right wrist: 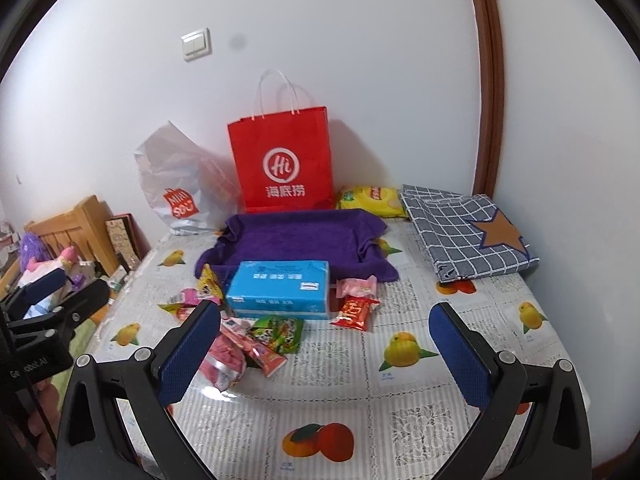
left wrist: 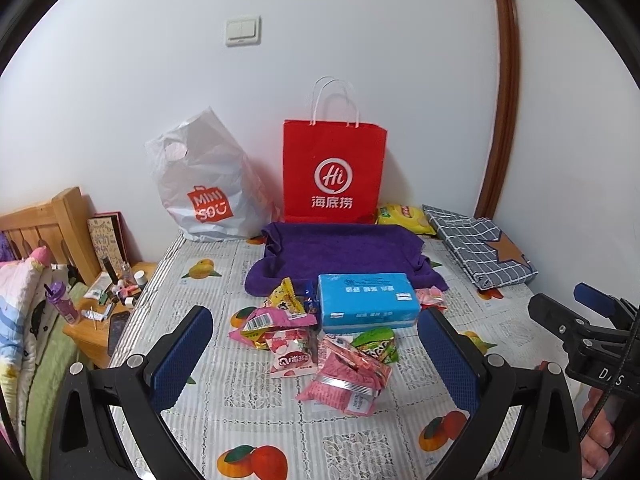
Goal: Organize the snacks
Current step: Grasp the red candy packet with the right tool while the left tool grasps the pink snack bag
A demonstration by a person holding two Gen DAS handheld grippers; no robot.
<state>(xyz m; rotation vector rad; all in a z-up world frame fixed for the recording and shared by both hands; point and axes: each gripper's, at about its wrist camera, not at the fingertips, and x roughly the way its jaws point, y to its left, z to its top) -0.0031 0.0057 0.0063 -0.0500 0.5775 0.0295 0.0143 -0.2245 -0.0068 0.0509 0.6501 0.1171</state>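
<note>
Two grippers hang over the table, the left gripper (left wrist: 316, 344) and the right gripper (right wrist: 324, 340), each with its jaws spread wide and holding nothing. The snacks (left wrist: 316, 344) lie in one loose heap near the middle of the table, just in front of and around a single blue tissue pack (left wrist: 368, 300); I count roughly eight small packets, though some overlap and the tally is unsure. Among them are one green packet (right wrist: 280, 332), one red packet (right wrist: 354, 312) to the right of the tissue pack, one yellow packet (left wrist: 286, 300) at its left end, and several pink ones. The tissue pack lies flat with its long axis running left to right across the table. Behind it sits one purple towel (left wrist: 340, 256) draped into a shallow tray shape. Two bags stand against the wall: a red paper bag (left wrist: 334, 172), upright, and a white plastic bag (left wrist: 204, 184) leaning beside it. One yellow chip bag (right wrist: 370, 200) and one folded checked cloth (right wrist: 464, 232) lie at the far right. The table (right wrist: 440, 360) wears a fruit-printed cover; the wall is plain white with a light switch (left wrist: 243, 30), and a wooden nightstand (left wrist: 96, 328) stands to the left.
</note>
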